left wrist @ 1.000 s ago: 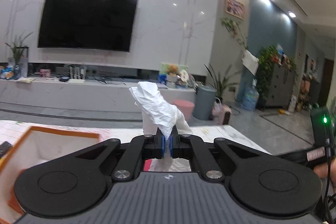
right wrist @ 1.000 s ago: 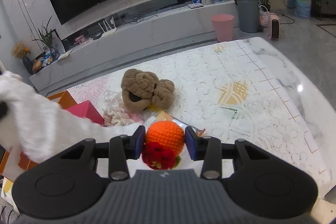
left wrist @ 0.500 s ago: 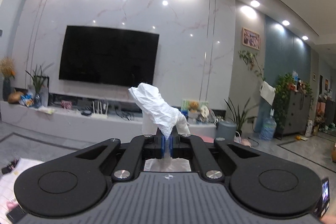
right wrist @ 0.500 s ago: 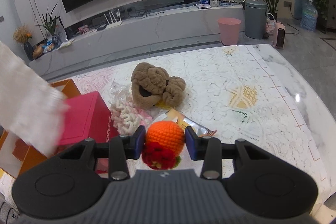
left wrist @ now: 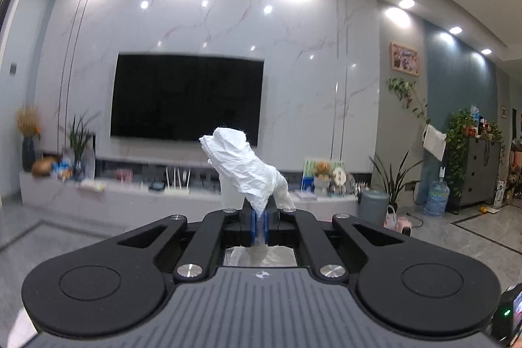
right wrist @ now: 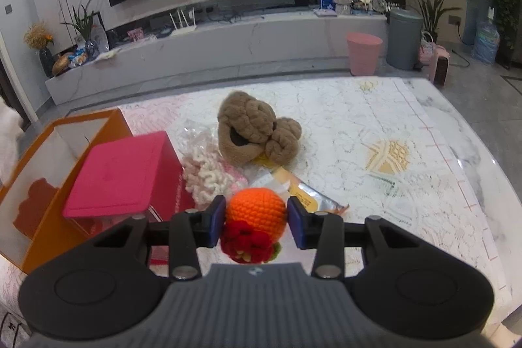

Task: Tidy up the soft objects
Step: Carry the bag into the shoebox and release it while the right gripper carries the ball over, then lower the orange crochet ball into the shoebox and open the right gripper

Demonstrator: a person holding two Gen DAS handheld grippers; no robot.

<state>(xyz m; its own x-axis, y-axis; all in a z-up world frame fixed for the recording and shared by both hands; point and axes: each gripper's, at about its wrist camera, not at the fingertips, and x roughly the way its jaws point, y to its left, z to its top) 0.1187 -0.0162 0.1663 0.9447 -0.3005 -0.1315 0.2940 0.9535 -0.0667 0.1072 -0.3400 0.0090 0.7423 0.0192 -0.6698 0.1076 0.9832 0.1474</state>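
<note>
My left gripper is shut on a crumpled white cloth, held up high and facing the TV wall; no table shows in that view. My right gripper is shut on an orange crocheted ball with red knitted flowers under it, held above the table's near side. On the lace-covered table lie a brown plush toy and a cream-and-pink knitted piece. A bit of the white cloth shows at the left edge of the right wrist view.
An open orange box stands at the table's left, with a pink box leaning at its right side. A yellow and silver packet lies under the ball. Beyond the table are a low TV bench, a pink bin and a grey bin.
The left gripper rose and tilted up with the white cloth; the table and orange box dropped out of its view. The right gripper shifted, the cloth slid out to its left edge.
</note>
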